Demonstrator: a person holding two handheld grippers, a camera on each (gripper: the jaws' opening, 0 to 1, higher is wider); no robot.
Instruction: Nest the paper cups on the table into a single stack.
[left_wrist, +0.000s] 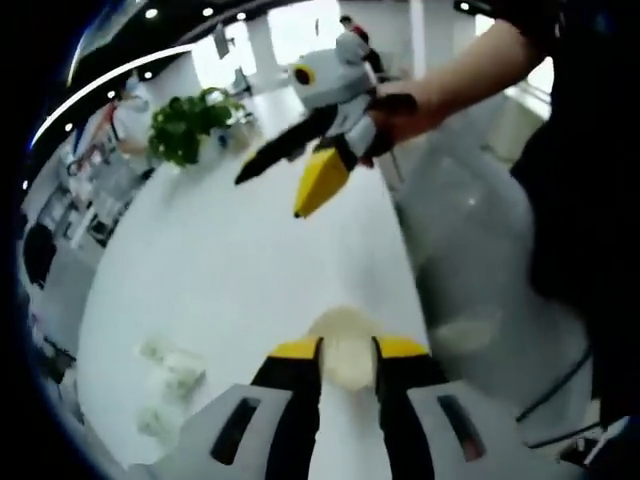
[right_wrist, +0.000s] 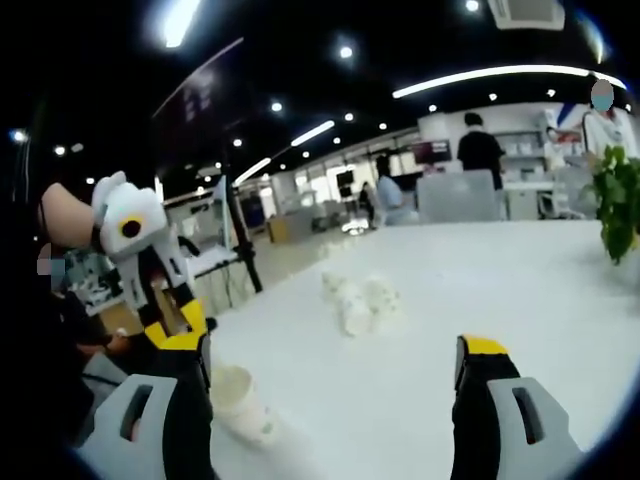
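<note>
My left gripper (left_wrist: 348, 352) clamps a paper cup (left_wrist: 345, 345) over the white table (left_wrist: 250, 270). My right gripper (right_wrist: 335, 360) spreads wide, holding nothing. Loose cups (right_wrist: 360, 300) lie in a cluster beyond it, mid-table. A potted plant (right_wrist: 620, 205) stands further off, with people behind.

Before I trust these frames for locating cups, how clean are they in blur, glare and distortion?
Left gripper view: motion-blurred, the cup between the jaws washed out against the bright table, edges bent by fisheye. Right gripper view: softer blur, dark ceiling with glaring light strips, loose cups pale and smeared, near cup indistinct.
</note>
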